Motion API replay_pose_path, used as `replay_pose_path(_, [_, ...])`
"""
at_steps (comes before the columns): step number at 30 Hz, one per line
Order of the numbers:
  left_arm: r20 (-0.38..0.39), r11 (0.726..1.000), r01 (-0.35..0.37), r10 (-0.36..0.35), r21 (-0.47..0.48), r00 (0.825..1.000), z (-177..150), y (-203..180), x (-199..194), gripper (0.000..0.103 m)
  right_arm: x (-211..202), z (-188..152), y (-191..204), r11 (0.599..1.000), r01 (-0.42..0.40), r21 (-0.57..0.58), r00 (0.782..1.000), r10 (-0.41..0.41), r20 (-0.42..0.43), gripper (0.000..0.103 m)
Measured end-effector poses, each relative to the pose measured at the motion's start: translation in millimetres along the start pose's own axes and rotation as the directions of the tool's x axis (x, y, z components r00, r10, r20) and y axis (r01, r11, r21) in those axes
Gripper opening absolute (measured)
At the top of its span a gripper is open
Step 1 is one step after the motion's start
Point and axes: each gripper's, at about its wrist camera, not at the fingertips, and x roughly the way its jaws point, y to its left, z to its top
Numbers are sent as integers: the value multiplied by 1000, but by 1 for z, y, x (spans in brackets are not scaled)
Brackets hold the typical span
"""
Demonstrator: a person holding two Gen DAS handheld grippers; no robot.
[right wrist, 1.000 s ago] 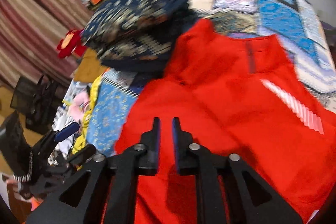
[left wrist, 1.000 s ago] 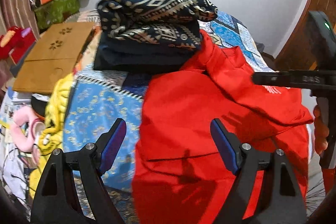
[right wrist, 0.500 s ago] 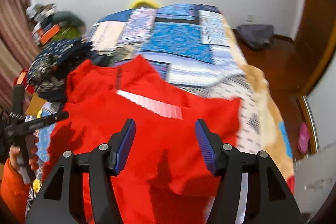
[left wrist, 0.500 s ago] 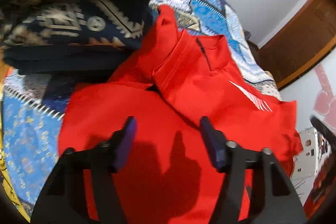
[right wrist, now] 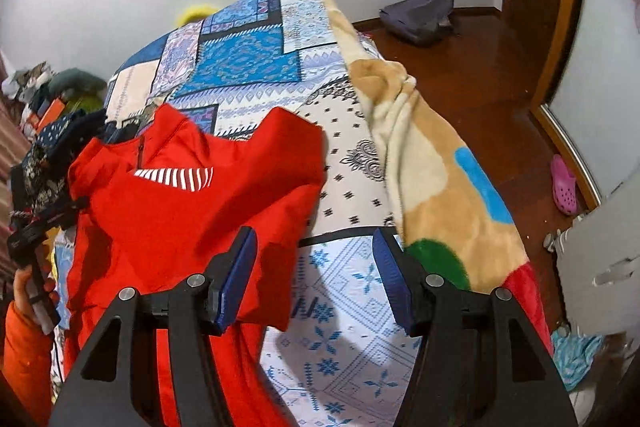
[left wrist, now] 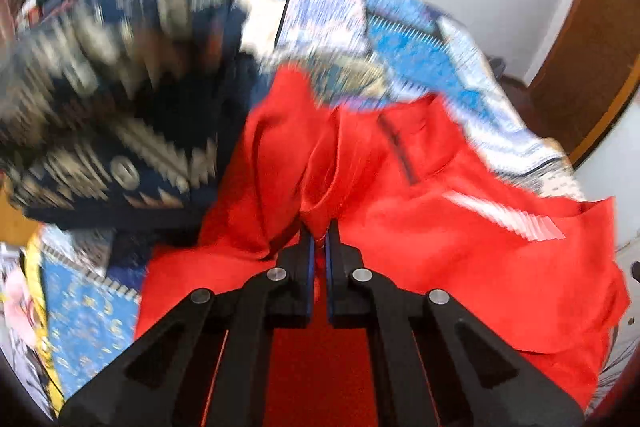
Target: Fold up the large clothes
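Observation:
A large red top (left wrist: 440, 247) with a short zip collar and a white striped chest mark lies spread on the patterned bed quilt (left wrist: 420, 67). My left gripper (left wrist: 319, 239) is shut on a pinched ridge of the red top's left shoulder, which rises in a fold above the fingertips. In the right wrist view the red top (right wrist: 180, 211) fills the left half. My right gripper (right wrist: 314, 247) is open and empty, hovering over the top's right edge and the white-blue quilt (right wrist: 352, 327). The left gripper's black body (right wrist: 44, 223) shows at the far left, held by a hand.
A stack of folded dark navy patterned clothes (left wrist: 100, 131) sits just left of the red top. A fleece blanket (right wrist: 432, 179) drapes over the bed's right side. Wooden floor with a grey bag (right wrist: 420, 13) and a pink clog (right wrist: 564, 183) lies to the right.
My left gripper closed from open onto the red top's shoulder fabric and the view is blurred by motion. My right gripper opened, then swung right toward the top's right edge.

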Motion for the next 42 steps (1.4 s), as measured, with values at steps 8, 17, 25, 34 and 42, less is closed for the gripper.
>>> replay_pose_path(8, [253, 999, -2, -11, 53, 967, 11, 8, -121, 2, 4, 5, 10, 999, -5, -51, 1000, 5, 1, 56])
replay_pose_path(17, [131, 993, -120, 120, -10, 984, -46, 70, -105, 2, 40, -16, 33, 990, -52, -134, 992, 35, -120, 56])
replay_pose_path(25, [-180, 988, -117, 97, -105, 979, -123, 123, -37, 7, 34, -19, 45, 984, -71, -164, 988, 47, -146, 62])
replay_pose_path(34, [-239, 975, -107, 58, -195, 969, -129, 162, -42, 53, 24, -7, 49, 981, -100, -166, 987, 77, -141, 62])
replay_pose_path(42, [-198, 953, 37, -100, -300, 975, -103, 197, -25, 64, 43, 17, 46, 982, -156, -105, 976, 137, -168, 62])
